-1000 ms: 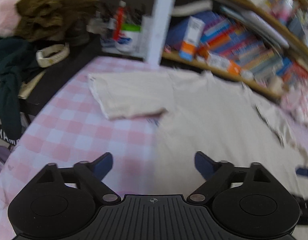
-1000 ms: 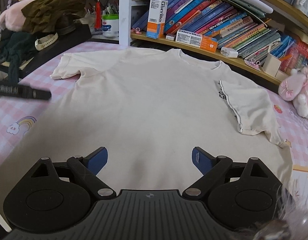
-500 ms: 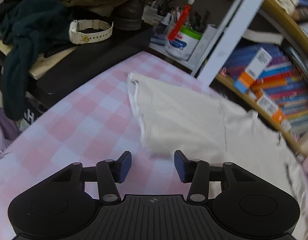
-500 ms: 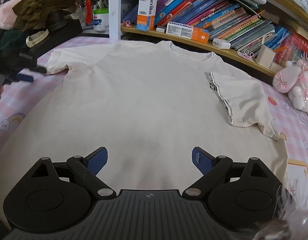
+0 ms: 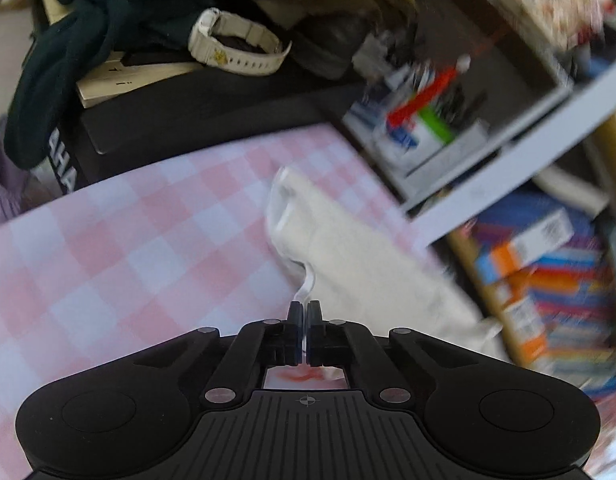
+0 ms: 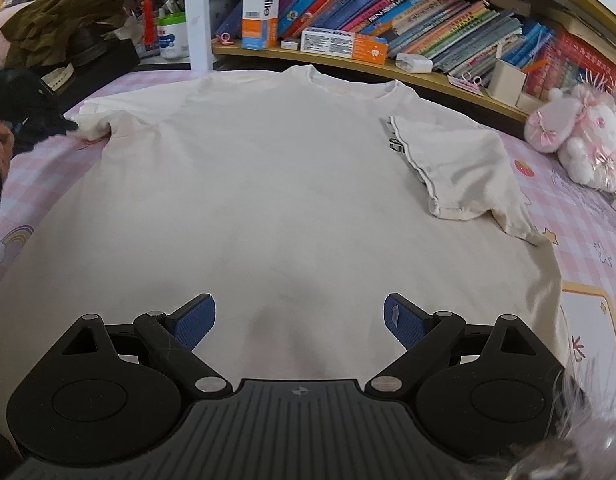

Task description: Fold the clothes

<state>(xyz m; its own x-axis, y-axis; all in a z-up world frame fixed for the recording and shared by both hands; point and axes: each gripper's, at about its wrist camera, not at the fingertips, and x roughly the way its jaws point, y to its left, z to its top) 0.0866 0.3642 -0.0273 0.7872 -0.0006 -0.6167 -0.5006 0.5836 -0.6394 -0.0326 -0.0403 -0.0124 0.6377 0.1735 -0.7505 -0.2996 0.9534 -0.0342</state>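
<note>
A cream T-shirt lies spread flat on a pink checked cloth, its neck toward the bookshelf. One sleeve is folded in over the body on the right side. The left claw is pressed together on the hem of the other sleeve, a thin white edge of fabric rising from between its fingers; in the right wrist view that claw shows as a dark shape at the far left, touching the sleeve tip. The right claw hangs spread wide over the lower middle of the shirt, nothing between its blue pads. A white watch rests on a black box beyond the cloth
</note>
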